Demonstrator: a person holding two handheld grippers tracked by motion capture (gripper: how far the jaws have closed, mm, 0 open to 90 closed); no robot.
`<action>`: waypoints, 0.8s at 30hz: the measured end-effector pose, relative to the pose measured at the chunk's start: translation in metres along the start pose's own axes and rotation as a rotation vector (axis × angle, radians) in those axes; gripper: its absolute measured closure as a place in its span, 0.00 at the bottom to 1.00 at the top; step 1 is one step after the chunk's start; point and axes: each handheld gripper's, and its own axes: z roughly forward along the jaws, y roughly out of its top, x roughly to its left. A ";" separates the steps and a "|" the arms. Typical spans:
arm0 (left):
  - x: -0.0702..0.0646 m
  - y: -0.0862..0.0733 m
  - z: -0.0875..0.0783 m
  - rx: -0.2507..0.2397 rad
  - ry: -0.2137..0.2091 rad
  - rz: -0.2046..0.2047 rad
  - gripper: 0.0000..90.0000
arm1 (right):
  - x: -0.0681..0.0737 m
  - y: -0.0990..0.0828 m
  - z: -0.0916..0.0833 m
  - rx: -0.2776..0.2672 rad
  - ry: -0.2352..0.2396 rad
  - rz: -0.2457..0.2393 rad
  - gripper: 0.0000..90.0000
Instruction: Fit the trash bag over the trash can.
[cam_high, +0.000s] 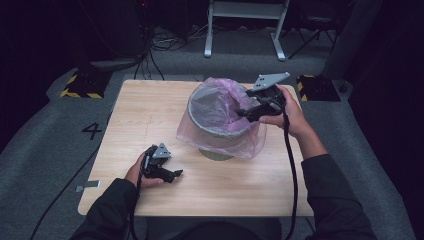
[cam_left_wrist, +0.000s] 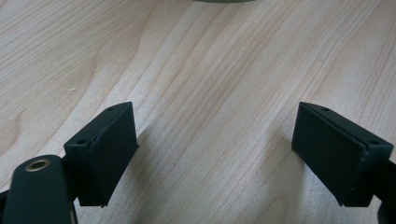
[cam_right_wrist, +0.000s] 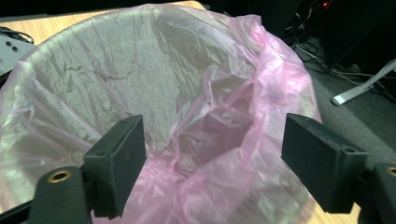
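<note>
**Now: both grippers open, bin w/ pink bag at table centre**

Right now my right gripper (cam_high: 243, 113) hangs over the bin's rim at about 3 o'clock of the bin (cam_high: 216, 129), tips pointing toward 9 o'clock, over the mouth. Jaws stand wide apart; nothing pinched between them. In the right gripper view my two black pads (cam_right_wrist: 122, 158) frame the pink bag (cam_right_wrist: 205, 116) from above: crinkled film runs between and below them, but neither pad presses on it as far as I can see. Bag lines the bin's inside and folds out over the rim, w/ loose plastic draped down the outside toward 5 o'clock in the high view.

Bin sits roughly mid table (cam_high: 150, 100), a bit toward 1 o'clock from the table's middle.

My left gripper (cam_high: 176, 173) is low by the near edge, at about 7 o'clock from the bin, well apart from it. Its tips point toward 3 o'clock. Jaws also wide, empty: in the left gripper view bare wood grain shows between the pads (cam_left_wrist: 109, 149), and the bin's grey-green base (cam_left_wrist: 224, 1) just peeks in at 12 o'clock. Can't tell whether the tips touch the wood or hover just over it.
</note>
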 end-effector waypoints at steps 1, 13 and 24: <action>0.000 0.000 0.000 0.000 0.000 0.000 0.16 | 0.000 -0.002 -0.002 -0.004 0.000 0.002 0.24; 0.000 0.000 0.000 0.000 0.001 0.001 0.16 | 0.003 -0.030 -0.025 -0.060 0.005 0.031 0.23; 0.000 0.000 0.000 -0.001 0.000 -0.001 0.16 | 0.012 -0.059 -0.039 -0.073 -0.024 0.031 0.22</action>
